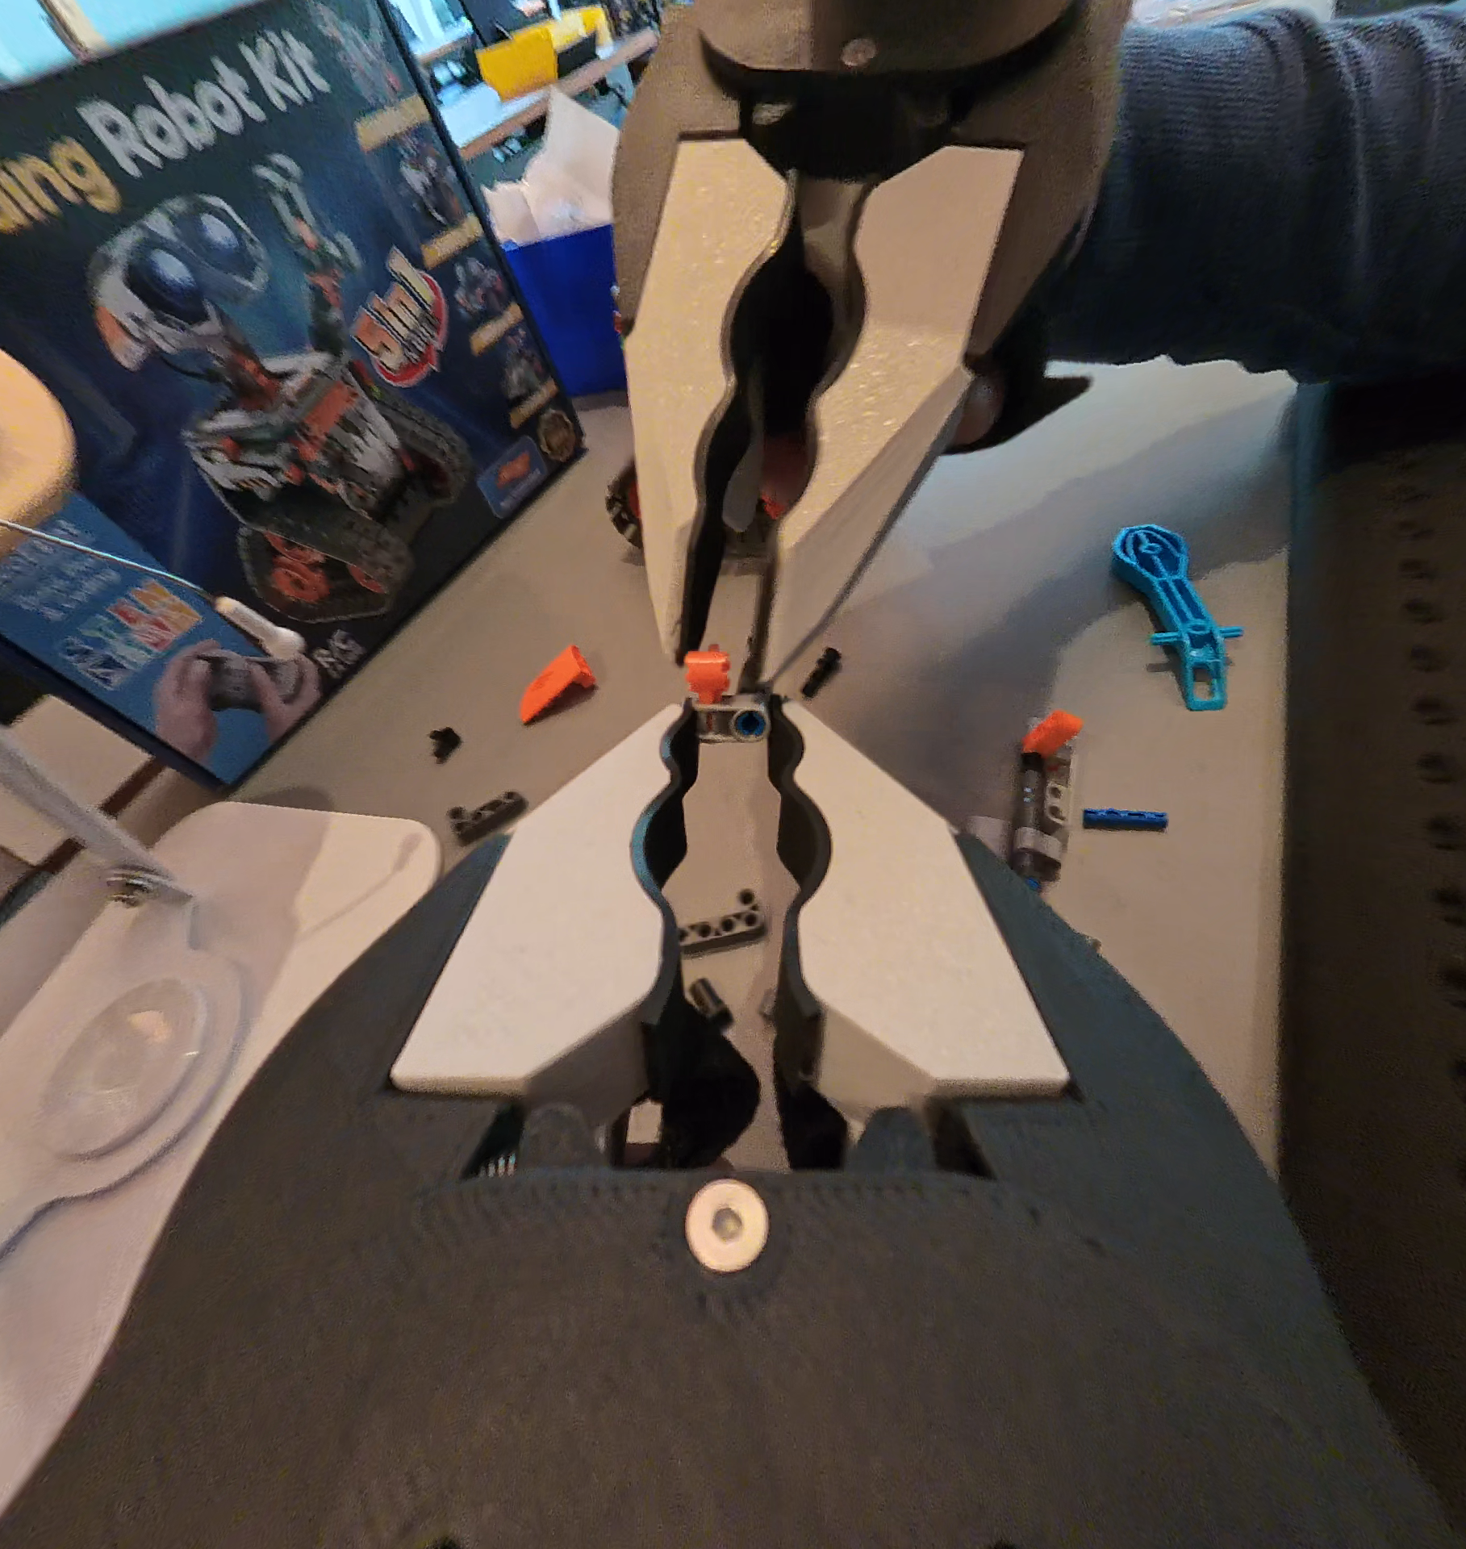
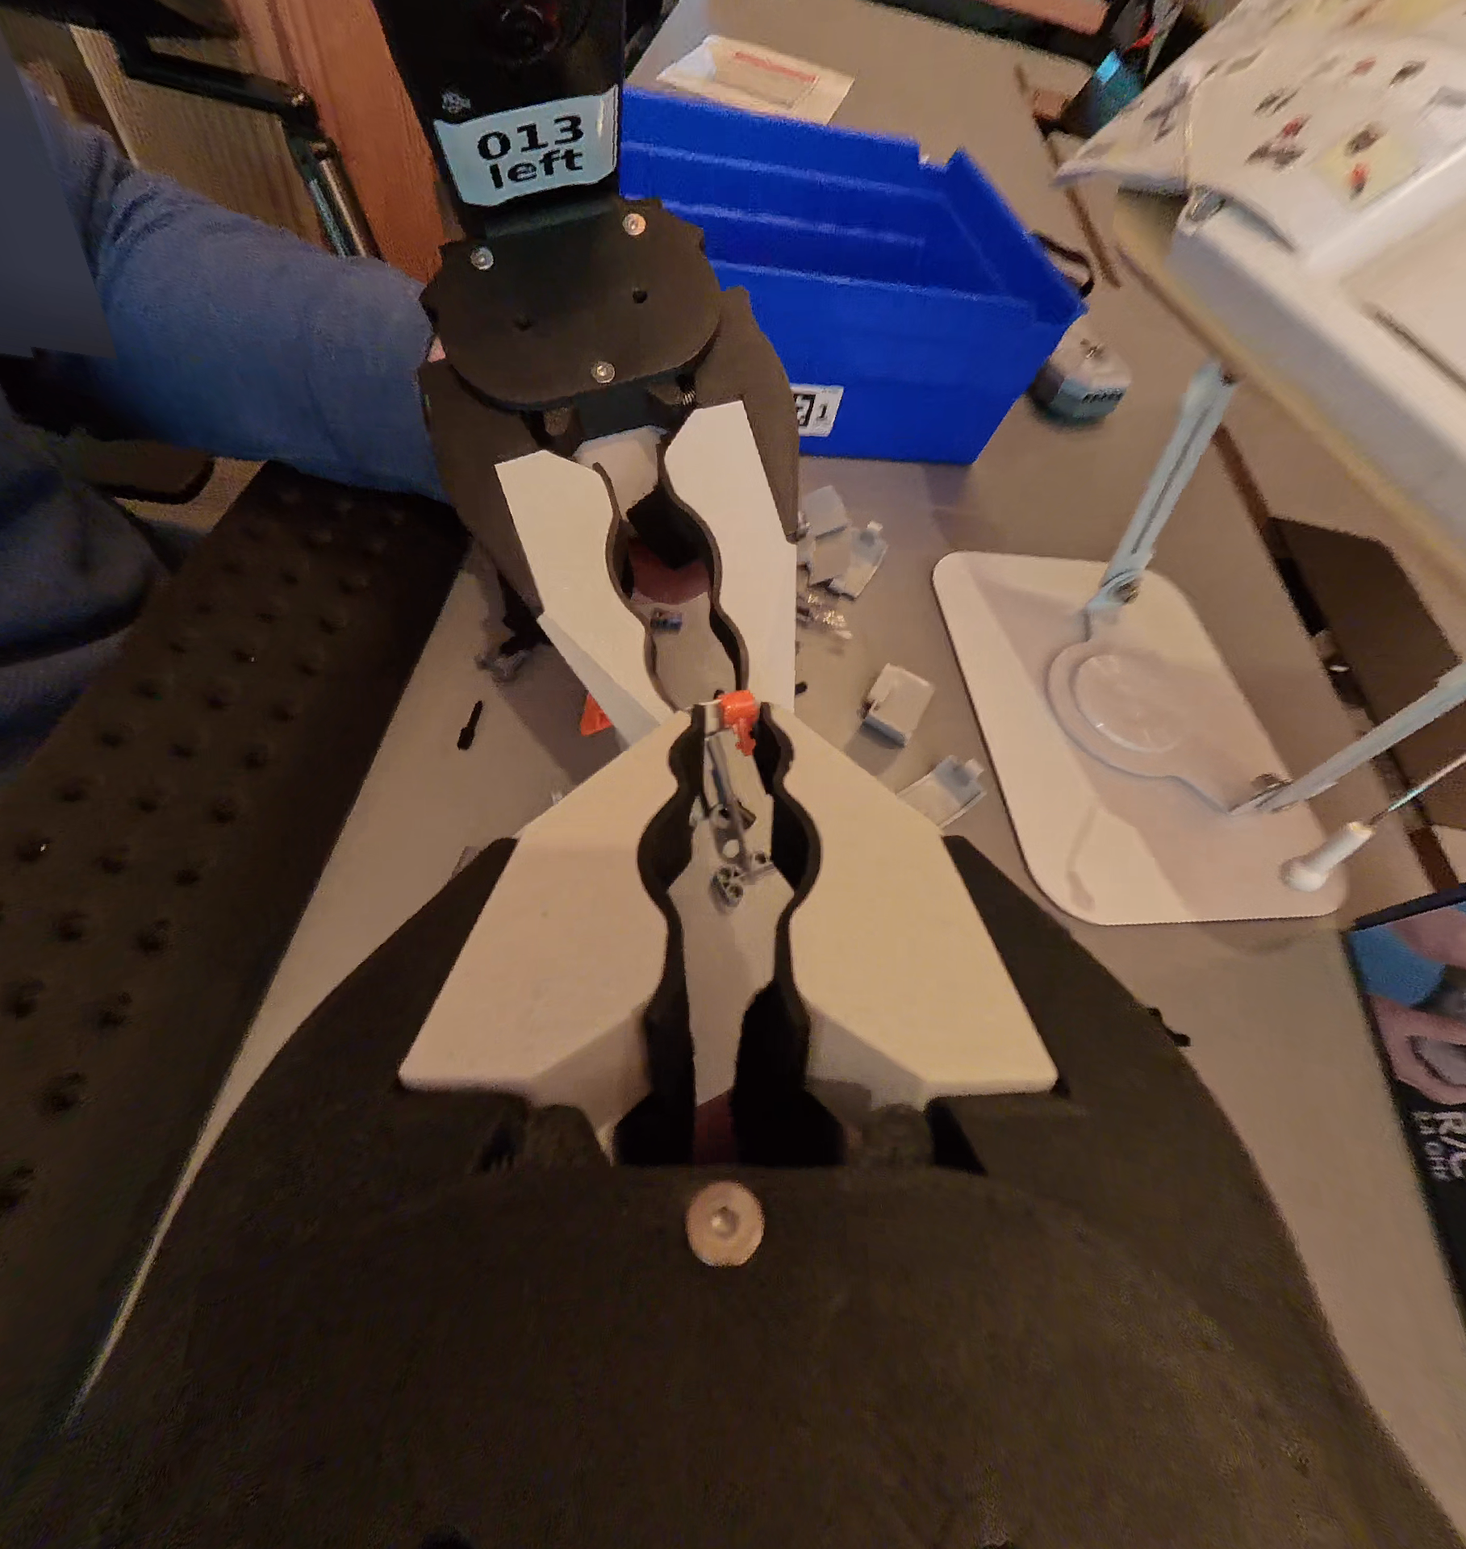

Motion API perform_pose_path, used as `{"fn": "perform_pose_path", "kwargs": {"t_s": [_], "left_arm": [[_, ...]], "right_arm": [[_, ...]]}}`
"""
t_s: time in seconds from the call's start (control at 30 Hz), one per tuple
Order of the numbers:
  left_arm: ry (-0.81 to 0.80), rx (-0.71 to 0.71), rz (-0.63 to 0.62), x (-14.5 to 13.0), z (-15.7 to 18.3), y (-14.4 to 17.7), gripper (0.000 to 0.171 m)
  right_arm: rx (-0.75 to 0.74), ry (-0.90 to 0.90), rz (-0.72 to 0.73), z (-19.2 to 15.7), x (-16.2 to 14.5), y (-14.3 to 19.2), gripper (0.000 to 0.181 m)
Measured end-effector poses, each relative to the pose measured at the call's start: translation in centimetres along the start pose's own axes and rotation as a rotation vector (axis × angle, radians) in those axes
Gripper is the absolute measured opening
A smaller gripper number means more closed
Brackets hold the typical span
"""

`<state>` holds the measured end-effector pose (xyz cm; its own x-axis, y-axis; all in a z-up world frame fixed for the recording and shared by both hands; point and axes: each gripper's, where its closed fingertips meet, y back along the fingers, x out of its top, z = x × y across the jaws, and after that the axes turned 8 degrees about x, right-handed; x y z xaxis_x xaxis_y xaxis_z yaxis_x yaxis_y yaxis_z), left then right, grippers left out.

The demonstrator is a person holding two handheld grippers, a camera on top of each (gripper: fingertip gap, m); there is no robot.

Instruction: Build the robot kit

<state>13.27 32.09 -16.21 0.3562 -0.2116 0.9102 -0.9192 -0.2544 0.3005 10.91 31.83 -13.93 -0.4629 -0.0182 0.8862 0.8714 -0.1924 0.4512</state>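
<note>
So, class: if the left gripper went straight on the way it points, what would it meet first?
The left gripper, shut on a small grey piece, points at the right gripper, whose fingers nearly touch its own. It would probably meet those first, though depth is unclear.

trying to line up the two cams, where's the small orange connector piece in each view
Left wrist view: orange connector piece at centre, between the tips of both sets of jaws.
Right wrist view: same piece just above centre, again where the tips meet.
Shared landmark: blue bin on the table behind.
</note>
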Motion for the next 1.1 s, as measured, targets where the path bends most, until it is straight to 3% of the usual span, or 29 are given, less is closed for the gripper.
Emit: {"fn": "perform_pose_path", "kwargs": {"t_s": [0.1,0.17,0.3,0.4,0.57,0.67,0.8,0.97,1.1], "left_arm": [[-0.063,0.065,0.065,1.3,-1.1,1.1,0.015],[-0.220,0.095,0.130,2.4,-0.8,2.1,0.015],[-0.566,0.148,0.108,2.7,0.9,3.0,0.015],[-0.639,0.105,0.119,2.7,2.3,3.4,0.015],[-0.687,0.034,0.168,3.7,4.6,4.0,0.015],[-0.722,0.043,0.160,3.6,4.5,4.2,0.015],[-0.690,0.027,0.181,3.7,4.4,4.9,0.015],[-0.687,0.032,0.219,4.0,4.3,5.4,0.014],[-0.712,0.029,0.241,4.3,4.8,5.6,0.014]], "right_arm": [[-0.027,-0.008,0.026,0.0,1.0,0.5,0.032],[-0.017,-0.044,0.045,0.0,1.2,0.8,0.039],[0.063,-0.075,0.058,-0.9,0.6,0.6,0.035],[0.149,-0.052,0.038,-2.5,0.2,0.2,0.036],[0.307,-0.060,0.034,-5.1,-0.1,0.2,0.036],[0.384,-0.051,0.072,-6.4,0.2,0.4,0.010],[0.406,-0.041,0.098,-6.9,0.8,0.4,0.008],[0.320,-0.073,0.109,-5.0,0.7,0.9,0.034],[0.363,-0.082,0.138,-5.7,1.3,1.0,0.038]]}}
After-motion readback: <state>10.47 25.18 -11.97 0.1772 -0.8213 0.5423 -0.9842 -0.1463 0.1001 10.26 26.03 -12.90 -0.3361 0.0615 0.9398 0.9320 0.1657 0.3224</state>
